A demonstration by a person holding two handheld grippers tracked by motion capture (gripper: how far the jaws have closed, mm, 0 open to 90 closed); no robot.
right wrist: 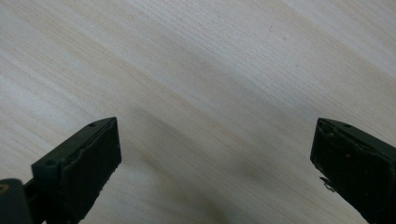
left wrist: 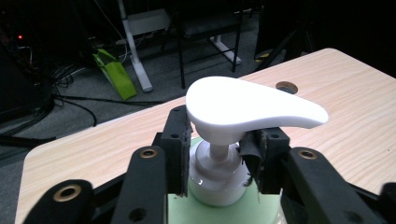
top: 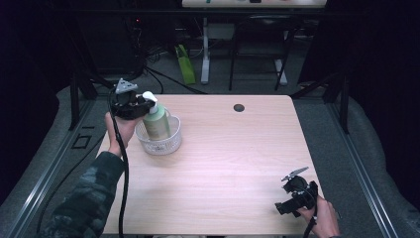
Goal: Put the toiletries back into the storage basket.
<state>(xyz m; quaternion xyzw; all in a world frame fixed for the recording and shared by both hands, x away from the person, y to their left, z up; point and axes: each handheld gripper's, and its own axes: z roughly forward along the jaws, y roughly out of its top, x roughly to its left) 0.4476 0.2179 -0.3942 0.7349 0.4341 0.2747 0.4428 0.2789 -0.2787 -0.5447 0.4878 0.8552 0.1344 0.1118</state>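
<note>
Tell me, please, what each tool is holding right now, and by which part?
The left tool grips the green pump bottle by its white neck, just under the pump head. The right tool is open, holding nothing.

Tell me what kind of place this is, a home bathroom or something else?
Probably a lab or recording workspace, not a bathroom. A bare wooden table stands between dark curtains, cables trail on the grey floor, and another desk's legs stand behind. The pump bottle sits in a clear basket.

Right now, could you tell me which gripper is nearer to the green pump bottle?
Left. The left gripper is closed around the neck of the pump bottle, while the right gripper hovers over bare table far away.
</note>
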